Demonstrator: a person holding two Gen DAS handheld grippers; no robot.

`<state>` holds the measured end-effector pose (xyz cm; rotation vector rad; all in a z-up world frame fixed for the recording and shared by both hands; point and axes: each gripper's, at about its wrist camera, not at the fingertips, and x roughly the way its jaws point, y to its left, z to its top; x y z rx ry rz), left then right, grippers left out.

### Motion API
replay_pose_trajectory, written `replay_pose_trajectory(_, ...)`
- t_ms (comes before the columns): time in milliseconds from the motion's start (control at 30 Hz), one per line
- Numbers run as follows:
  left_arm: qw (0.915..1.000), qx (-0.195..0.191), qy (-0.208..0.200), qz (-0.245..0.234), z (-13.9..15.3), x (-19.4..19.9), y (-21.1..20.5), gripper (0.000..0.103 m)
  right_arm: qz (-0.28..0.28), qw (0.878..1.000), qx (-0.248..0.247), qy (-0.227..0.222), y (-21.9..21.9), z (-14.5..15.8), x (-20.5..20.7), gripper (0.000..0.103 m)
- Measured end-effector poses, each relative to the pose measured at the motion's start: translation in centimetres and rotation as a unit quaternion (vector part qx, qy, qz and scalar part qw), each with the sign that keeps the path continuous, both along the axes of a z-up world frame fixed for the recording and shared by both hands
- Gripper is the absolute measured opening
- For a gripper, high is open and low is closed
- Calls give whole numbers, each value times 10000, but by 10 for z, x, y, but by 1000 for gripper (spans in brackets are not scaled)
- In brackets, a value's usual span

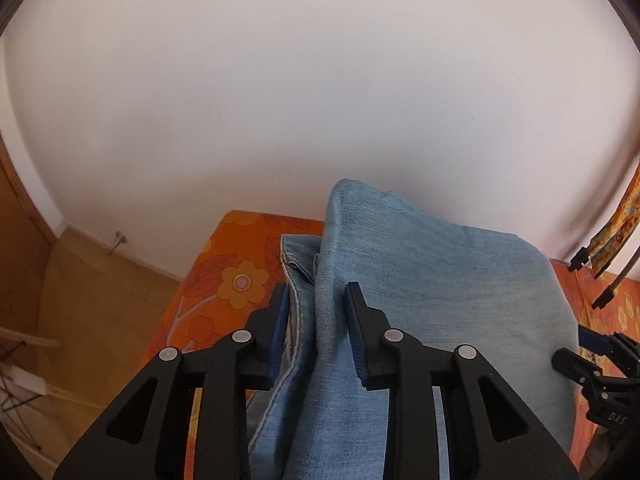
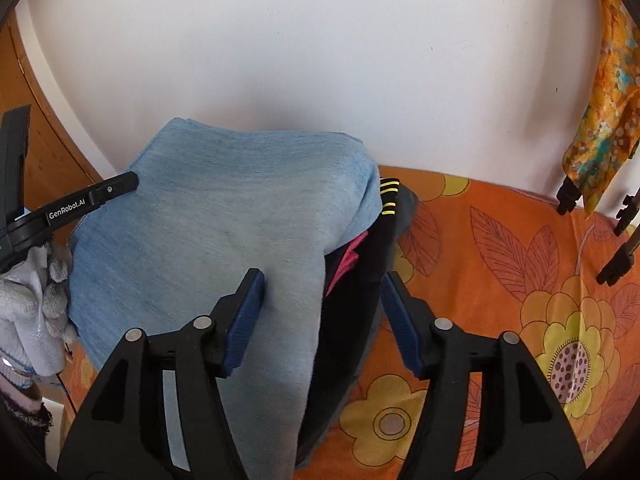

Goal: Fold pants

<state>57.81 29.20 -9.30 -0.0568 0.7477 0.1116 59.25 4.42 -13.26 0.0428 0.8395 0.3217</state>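
Now your left gripper (image 1: 318, 336) stands partly open over the light blue jeans (image 1: 420, 280), a ridge of denim running up between its blue pads (image 1: 280, 340) without being pinched. Your right gripper (image 2: 320, 320) gapes wider, its pads clear of the cloth; the jeans' edge and a dark garment (image 2: 360, 300) with yellow stripes lie between the fingers. The jeans are folded over in a heap on the orange flowered bedspread (image 2: 500, 280), near the white wall (image 1: 280, 80).

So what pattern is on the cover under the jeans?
The cover is orange with large yellow flowers and outlined leaves, clearest in the right wrist view.
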Motion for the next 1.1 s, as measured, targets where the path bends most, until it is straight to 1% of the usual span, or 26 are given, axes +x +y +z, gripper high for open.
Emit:
replay_pose_trajectory(33,9997,149,9,179,1,-1,3,37,1,9999,-143,-67,0,4,-3,67)
replay_pose_trajectory(100,9993,130,-6,342,9,-9,9,37,-54,9989,-402,-221,-5,13,-4,67)
replay_pose_trajectory(167,9989,246,-86,400,20,-23,7,37,-20,9978,-545,-380,-5,24,-17,67)
replay_pose_trajectory(233,9982,441,-200,366,31,-41,-1,37,45,9966,-623,-528,-10,34,-31,67)
replay_pose_trajectory(267,9979,472,-253,350,37,-51,-5,37,76,9959,-661,-615,-8,43,-44,67)
replay_pose_trajectory(433,9971,435,-621,77,70,-111,-34,37,265,9921,-765,-963,-15,67,-88,67)
replay_pose_trajectory(500,9960,465,-765,-13,80,-132,-45,40,319,9905,-792,-1075,-19,74,-108,67)
replay_pose_trajectory(600,9944,468,-935,-166,94,-168,-66,41,387,9880,-812,-1252,-28,81,-134,67)
replay_pose_trajectory(667,9932,496,-1019,-257,99,-189,-77,48,411,9862,-818,-1378,-34,90,-158,67)
replay_pose_trajectory(700,9927,483,-1062,-291,102,-200,-83,55,428,9857,-796,-1425,-35,94,-170,69)
replay_pose_trajectory(800,9919,299,-1167,-407,101,-228,-94,62,441,9838,-724,-1578,-47,103,-200,75)
replay_pose_trajectory(867,9915,187,-1213,-435,97,-246,-101,68,441,9814,-731,-1719,-56,107,-224,80)
replay_pose_trajectory(933,9916,-46,-1229,-410,90,-260,-106,78,459,9782,-787,-1868,-63,109,-248,89)
replay_pose_trajectory(967,9917,-161,-1212,-400,86,-266,-109,80,469,9765,-813,-1939,-67,109,-259,91)
replay_pose_trajectory(1033,9922,-275,-1156,-366,78,-278,-116,82,444,9744,-842,-2036,-74,106,-278,96)
replay_pose_trajectory(1100,9927,-306,-1132,-291,70,-292,-123,82,418,9737,-848,-2072,-81,103,-293,98)
